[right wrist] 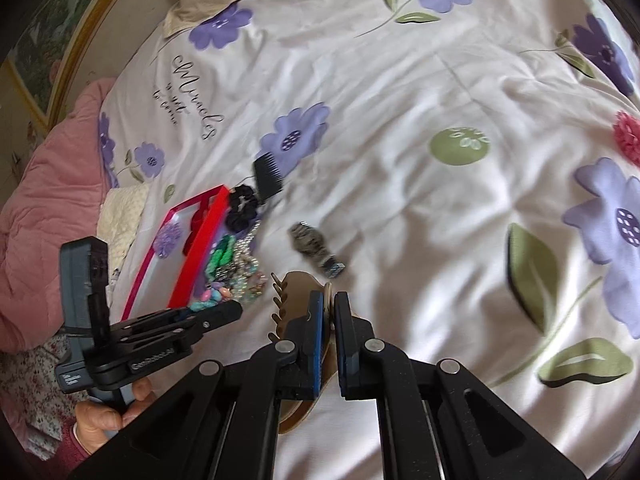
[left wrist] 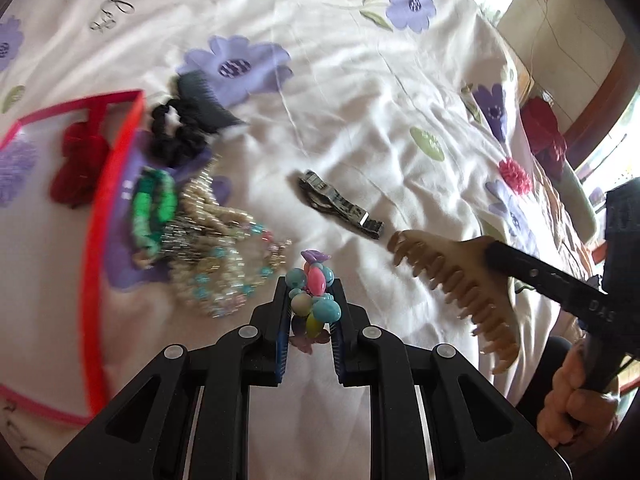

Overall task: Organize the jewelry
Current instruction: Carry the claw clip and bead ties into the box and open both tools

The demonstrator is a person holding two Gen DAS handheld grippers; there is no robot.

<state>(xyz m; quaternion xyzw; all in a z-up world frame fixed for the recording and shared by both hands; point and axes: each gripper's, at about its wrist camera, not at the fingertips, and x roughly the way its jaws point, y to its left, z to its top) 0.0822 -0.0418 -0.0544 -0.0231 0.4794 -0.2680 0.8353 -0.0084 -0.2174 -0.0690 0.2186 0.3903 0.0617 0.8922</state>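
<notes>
Fingers (left wrist: 288, 312) on my left clamp a bead bracelet (left wrist: 314, 296); my right gripper (right wrist: 329, 332) pinches a tan claw clip (left wrist: 452, 284); red tray (left wrist: 116, 184) holds one red piece; most jewelry remains on the bed (left wrist: 380, 100).

The right gripper (right wrist: 329, 312) is clamping a beige claw clip (right wrist: 296, 292) at the near centre, its teeth pointing left. To the left, a hand (right wrist: 108, 412) is gripping the left gripper (right wrist: 224, 307), which is pinching a pastel bead bracelet (right wrist: 210, 298). Farther left a red-rimmed tray (right wrist: 200, 240) is sitting on the flowered bedspread (right wrist: 400, 140), with a green bracelet (right wrist: 222, 258), pearl strands (right wrist: 248, 268) and a black scrunchie (right wrist: 242, 206) lying just beside its right edge. A black comb (right wrist: 269, 174) is lying beyond them, and a wristwatch (right wrist: 316, 250) is resting apart, to the right.
</notes>
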